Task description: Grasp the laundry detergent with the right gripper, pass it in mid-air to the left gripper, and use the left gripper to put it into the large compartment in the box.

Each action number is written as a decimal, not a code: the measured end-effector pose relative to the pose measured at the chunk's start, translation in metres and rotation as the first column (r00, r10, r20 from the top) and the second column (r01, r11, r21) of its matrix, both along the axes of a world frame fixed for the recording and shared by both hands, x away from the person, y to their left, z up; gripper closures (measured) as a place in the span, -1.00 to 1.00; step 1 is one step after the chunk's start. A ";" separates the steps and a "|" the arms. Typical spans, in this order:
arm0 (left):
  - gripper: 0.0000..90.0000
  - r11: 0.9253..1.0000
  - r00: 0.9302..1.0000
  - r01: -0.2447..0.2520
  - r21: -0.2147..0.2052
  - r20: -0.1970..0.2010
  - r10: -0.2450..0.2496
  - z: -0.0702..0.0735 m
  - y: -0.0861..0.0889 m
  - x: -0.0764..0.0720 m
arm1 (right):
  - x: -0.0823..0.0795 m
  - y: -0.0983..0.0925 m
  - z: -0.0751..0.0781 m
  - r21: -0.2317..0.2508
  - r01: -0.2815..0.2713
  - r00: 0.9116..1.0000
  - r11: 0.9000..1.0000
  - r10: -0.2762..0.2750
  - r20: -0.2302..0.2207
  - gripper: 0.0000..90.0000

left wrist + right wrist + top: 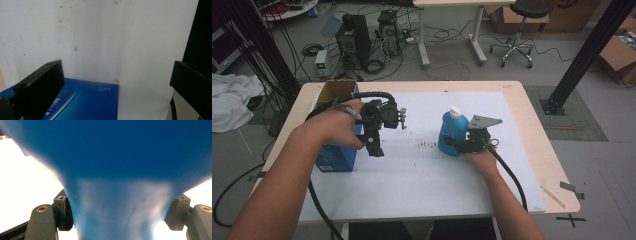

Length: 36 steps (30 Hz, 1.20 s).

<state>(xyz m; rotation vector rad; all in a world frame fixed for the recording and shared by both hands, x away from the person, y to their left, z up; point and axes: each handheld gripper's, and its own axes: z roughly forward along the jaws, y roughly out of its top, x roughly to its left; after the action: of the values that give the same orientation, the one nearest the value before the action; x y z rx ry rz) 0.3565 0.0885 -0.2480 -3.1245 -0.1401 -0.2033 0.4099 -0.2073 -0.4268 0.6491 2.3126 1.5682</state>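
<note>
Right gripper (117, 220) jaws clamped on blue bottle (453, 132) low on its body, upright mid tabletop (422, 190); smooth plastic, likely slippery, liquid-heavy, so grip the waist. Left gripper (374, 142) jaws apart above blue box (82, 102) at the tabletop's left

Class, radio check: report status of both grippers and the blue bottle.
Right gripper shut on blue bottle, bottle upright on table. Left gripper open above blue box. Nothing between them.
</note>
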 end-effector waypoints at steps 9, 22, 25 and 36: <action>-1.00 1.000 1.000 0.000 0.002 -0.001 0.000 -0.001 0.000 0.000 | 0.000 -0.001 0.000 0.006 -0.009 1.000 1.000 0.009 -0.008 -0.30; -1.00 1.000 1.000 -0.002 0.005 -0.003 0.002 -0.002 -0.001 0.001 | -0.003 0.000 -0.002 0.006 -0.023 1.000 1.000 0.023 0.014 -0.11; -1.00 1.000 1.000 -0.001 0.006 -0.004 0.001 -0.002 -0.002 0.001 | -0.003 -0.001 -0.003 0.005 -0.028 0.999 1.000 0.028 0.015 -0.07; -1.00 1.000 1.000 0.005 0.005 -0.006 -0.005 -0.002 -0.004 0.002 | -0.005 -0.001 -0.002 0.000 -0.034 0.999 0.999 0.034 0.034 0.01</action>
<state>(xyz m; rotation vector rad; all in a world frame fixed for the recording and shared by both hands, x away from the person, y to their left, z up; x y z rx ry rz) 0.3582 0.0841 -0.2503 -3.1202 -0.1315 -0.1943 0.4053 -0.2083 -0.4289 0.5823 2.3102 1.5828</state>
